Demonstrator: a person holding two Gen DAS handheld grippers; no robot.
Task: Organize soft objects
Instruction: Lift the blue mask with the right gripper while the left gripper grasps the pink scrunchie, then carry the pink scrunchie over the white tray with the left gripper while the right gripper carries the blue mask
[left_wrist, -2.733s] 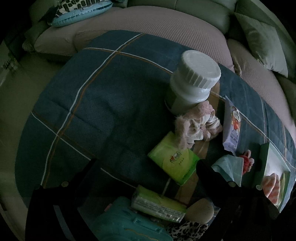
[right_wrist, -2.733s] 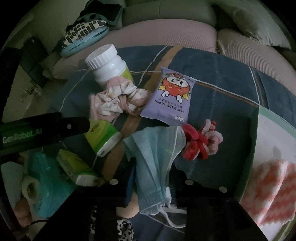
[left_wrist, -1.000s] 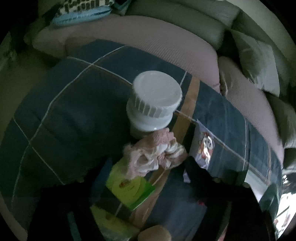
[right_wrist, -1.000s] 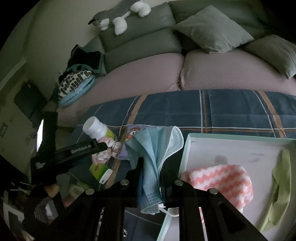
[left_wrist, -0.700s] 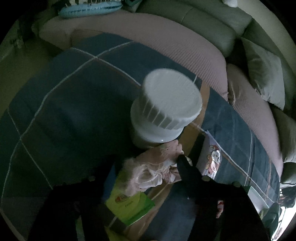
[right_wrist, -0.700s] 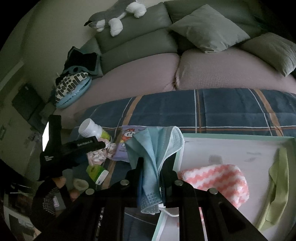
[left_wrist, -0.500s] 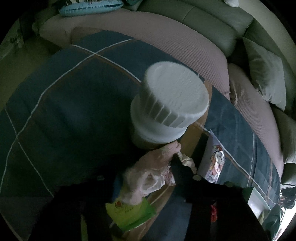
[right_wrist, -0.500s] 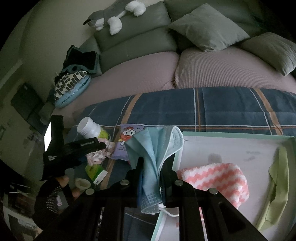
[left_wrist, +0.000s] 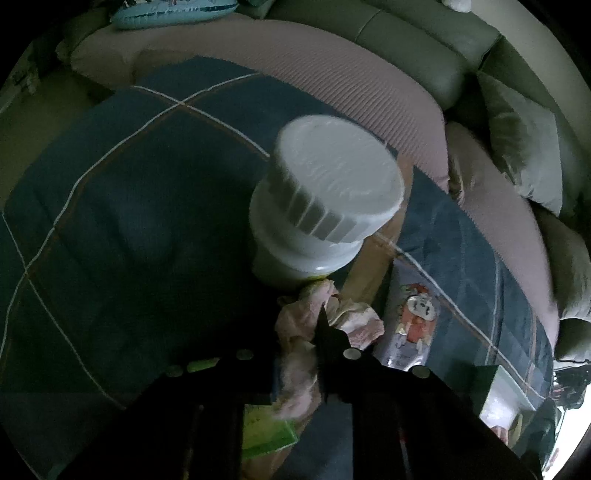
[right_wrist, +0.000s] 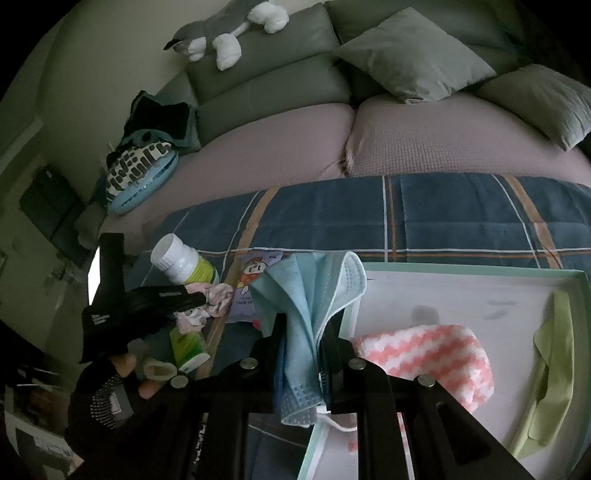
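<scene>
My left gripper (left_wrist: 299, 354) is shut on a pink and white scrunchie (left_wrist: 332, 321), right beside a white-capped bottle (left_wrist: 325, 199) on the blue plaid blanket. The right wrist view shows the same gripper (right_wrist: 195, 297) on the scrunchie (right_wrist: 210, 301). My right gripper (right_wrist: 301, 339) is shut on a light blue face mask (right_wrist: 310, 295) and holds it up at the left rim of a white tray (right_wrist: 461, 291). The tray holds a pink and white cloth (right_wrist: 428, 350) and a green cloth (right_wrist: 554, 365).
A purple baby wipes pack (left_wrist: 413, 321) lies right of the scrunchie. A green tissue pack (left_wrist: 266, 432) lies under the left gripper. Sofa cushions (right_wrist: 410, 51) and a plush toy (right_wrist: 225, 26) are behind. A patterned blue cushion (right_wrist: 140, 173) lies far left.
My left gripper has closed on the scrunchie beside the bottle. My right gripper has carried the mask to the tray's left rim.
</scene>
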